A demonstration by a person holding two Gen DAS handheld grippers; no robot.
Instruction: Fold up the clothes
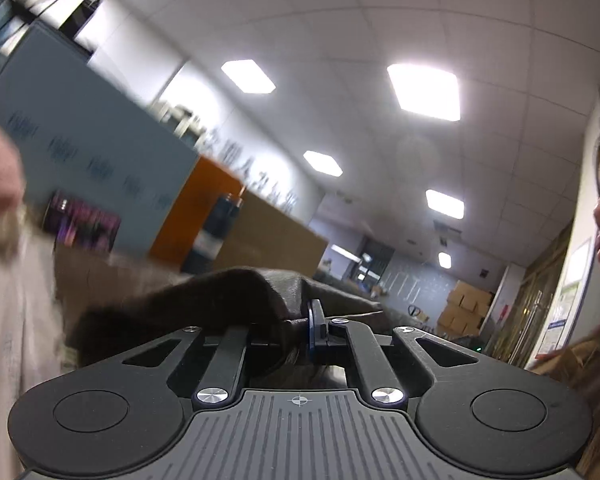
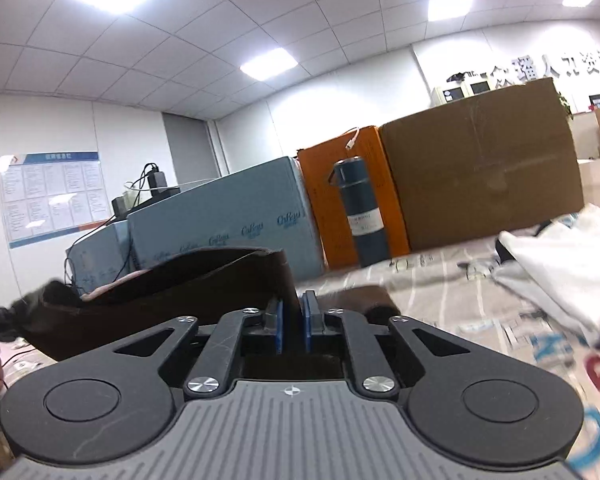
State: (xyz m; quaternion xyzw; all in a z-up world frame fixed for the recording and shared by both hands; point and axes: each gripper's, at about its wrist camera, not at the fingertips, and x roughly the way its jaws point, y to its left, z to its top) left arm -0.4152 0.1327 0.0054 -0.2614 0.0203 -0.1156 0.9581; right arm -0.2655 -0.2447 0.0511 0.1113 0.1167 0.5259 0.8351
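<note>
Dark brown garment [image 2: 188, 280], orange box [image 2: 352, 184], navy flask [image 2: 362, 216], blue-grey printed box [image 2: 220, 216]

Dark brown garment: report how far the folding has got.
Done: a white folded cloth already lies on the printed table cover. In hand: the dark brown garment is lifted, pinched in the right gripper and the left gripper. Left: no finished fold shows in it; it has yet to be folded and set down.

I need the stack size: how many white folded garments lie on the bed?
1: a white folded garment on the patterned bed cover, right of the right gripper. Others may be out of frame.
</note>
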